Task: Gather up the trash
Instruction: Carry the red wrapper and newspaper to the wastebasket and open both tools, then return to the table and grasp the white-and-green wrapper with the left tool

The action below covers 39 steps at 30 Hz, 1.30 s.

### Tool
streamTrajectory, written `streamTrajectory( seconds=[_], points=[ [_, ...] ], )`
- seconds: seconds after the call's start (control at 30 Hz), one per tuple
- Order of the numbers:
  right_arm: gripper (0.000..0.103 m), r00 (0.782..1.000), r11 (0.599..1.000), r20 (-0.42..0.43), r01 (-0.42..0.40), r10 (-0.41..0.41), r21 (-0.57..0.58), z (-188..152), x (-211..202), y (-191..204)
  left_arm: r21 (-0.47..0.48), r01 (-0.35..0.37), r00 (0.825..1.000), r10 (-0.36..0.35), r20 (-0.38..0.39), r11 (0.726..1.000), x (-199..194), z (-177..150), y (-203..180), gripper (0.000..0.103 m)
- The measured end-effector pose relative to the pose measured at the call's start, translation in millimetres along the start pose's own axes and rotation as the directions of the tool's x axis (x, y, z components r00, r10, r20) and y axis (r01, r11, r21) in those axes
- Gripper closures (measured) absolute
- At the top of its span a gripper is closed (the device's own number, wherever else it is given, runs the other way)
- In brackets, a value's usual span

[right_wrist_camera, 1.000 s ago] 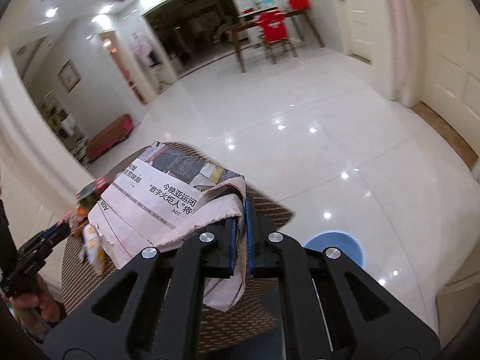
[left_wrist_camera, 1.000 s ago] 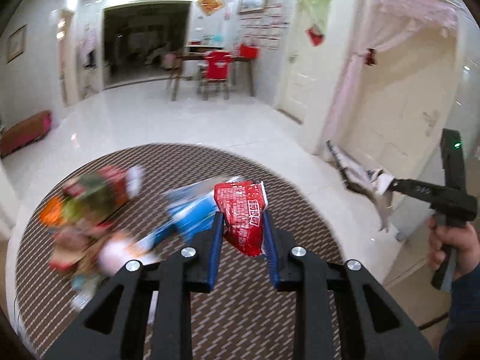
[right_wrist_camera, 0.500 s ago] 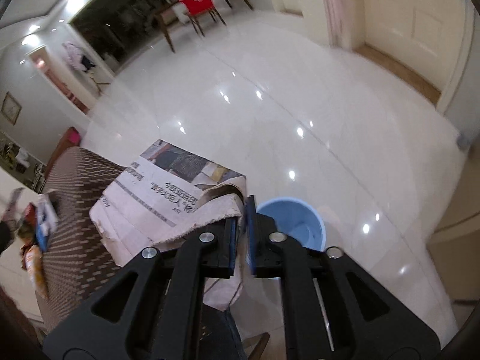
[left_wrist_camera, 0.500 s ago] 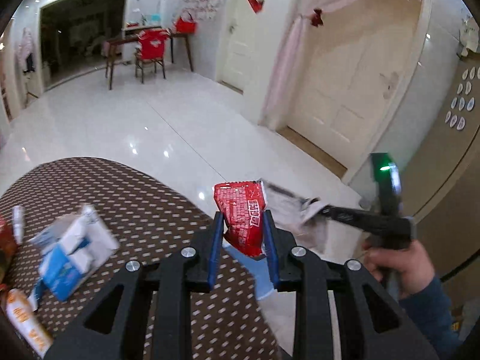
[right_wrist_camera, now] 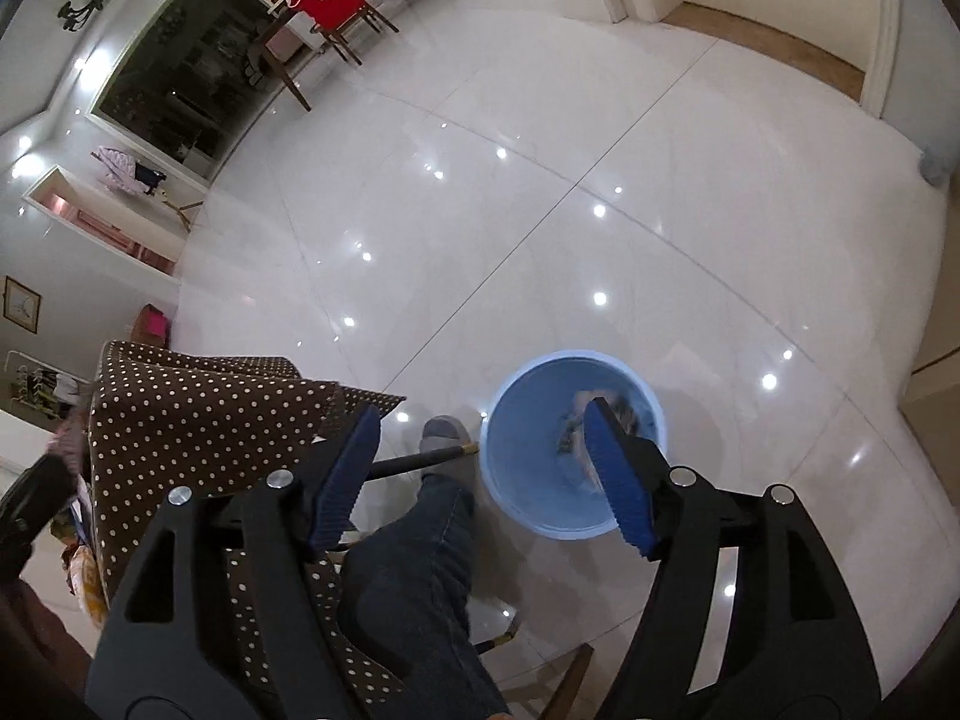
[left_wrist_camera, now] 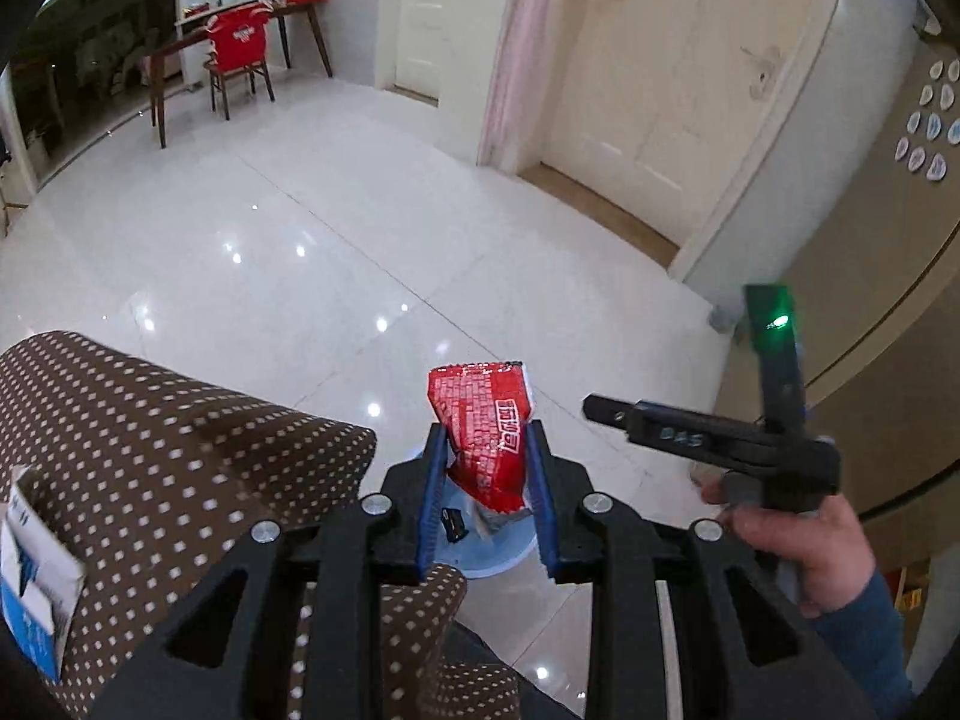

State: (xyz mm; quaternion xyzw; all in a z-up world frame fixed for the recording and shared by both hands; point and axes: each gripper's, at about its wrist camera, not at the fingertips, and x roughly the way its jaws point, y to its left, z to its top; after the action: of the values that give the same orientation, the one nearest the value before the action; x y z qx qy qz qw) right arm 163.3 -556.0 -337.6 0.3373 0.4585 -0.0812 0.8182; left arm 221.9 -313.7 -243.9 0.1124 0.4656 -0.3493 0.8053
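Your left gripper [left_wrist_camera: 486, 450] is clamped on a red snack wrapper [left_wrist_camera: 483, 435], w/ the blue pads pressing both its sides. The wrapper has a white brick-like print all over and a white-bordered label w/ white characters near its right edge; too small and tilted to read. Its silver lower seam hangs below the pads, right over the blue bucket [left_wrist_camera: 507, 552] on the floor under your fingers. In the left wrist view only a slice of that bucket shows between the jaws, w/ a small dark item inside.

Your right gripper [right_wrist_camera: 483, 420] is letting go: jaws opening, wide apart, nothing between the pads. From the right wrist view the bucket [right_wrist_camera: 522, 498] sits on the white tile floor [right_wrist_camera: 600, 210], just beside the edge of the brown polka-dot tablecloth [right_wrist_camera: 198, 414]. Inside it lies crumpled paper, blurred, partly hidden behind your right finger; no print on it can be made out.

In the left wrist view your right hand [left_wrist_camera: 804, 546] grips the black handle of the other tool, green light lit on top. Raised marks on that tool's finger are not legible. At the far left of the table lies a blue-and-white carton [left_wrist_camera: 30, 588], text too cut off to read. Your leg in dark jeans [right_wrist_camera: 414, 570] and a grey slipper [right_wrist_camera: 444, 432] stand between table and bucket.
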Motion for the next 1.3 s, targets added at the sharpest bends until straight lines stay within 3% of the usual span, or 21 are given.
streamTrajectory(
  seconds=[0.13,0.37,0.4,0.43,0.5,0.83,1.07,1.3],
  points=[
    [0.022,0.999,1.0,0.036,-0.005,0.005,0.023,2.0,-22.2,-11.8,0.018,0.006,0.999,-0.005,-0.041,1.0,14.4,2.5,-5.8,0.077],
    [0.015,0.993,0.999,0.115,-0.024,0.02,0.038,5.9,-60.3,-15.0,0.02,0.026,0.995,-0.024,-0.1,0.999,44.2,14.0,-9.3,0.074],
    [0.013,0.992,0.999,0.126,-0.027,0.022,0.039,6.3,-65.2,-13.8,0.017,0.033,0.993,-0.031,-0.111,0.999,49.2,16.2,-8.9,0.061],
    [0.009,0.991,0.999,0.135,-0.029,0.024,0.039,6.2,-67.7,-11.9,0.008,0.035,0.992,-0.034,-0.122,0.999,52.9,19.0,-7.2,0.039],
    [0.006,0.987,0.999,0.158,-0.036,0.03,0.036,7.3,-77.2,-8.4,-0.012,0.015,0.995,-0.016,-0.097,1.0,48.5,19.8,-4.2,0.017],
    [0.006,0.97,0.999,0.241,-0.031,0.034,-0.016,7.6,-101.6,25.7,-0.088,-0.025,0.999,0.028,0.035,0.996,-12.8,7.5,15.2,0.013],
    [0.006,0.934,0.988,0.355,0.007,0.049,-0.155,-3.8,-129.5,69.6,-0.113,-0.021,0.985,0.04,0.168,0.993,-78.3,-7.2,17.7,0.011],
    [0.006,0.944,0.963,0.314,-0.011,0.098,-0.268,-13.7,-138.1,112.4,-0.134,-0.027,0.962,0.062,0.265,0.991,-130.8,-24.9,24.5,0.011]
  ],
)
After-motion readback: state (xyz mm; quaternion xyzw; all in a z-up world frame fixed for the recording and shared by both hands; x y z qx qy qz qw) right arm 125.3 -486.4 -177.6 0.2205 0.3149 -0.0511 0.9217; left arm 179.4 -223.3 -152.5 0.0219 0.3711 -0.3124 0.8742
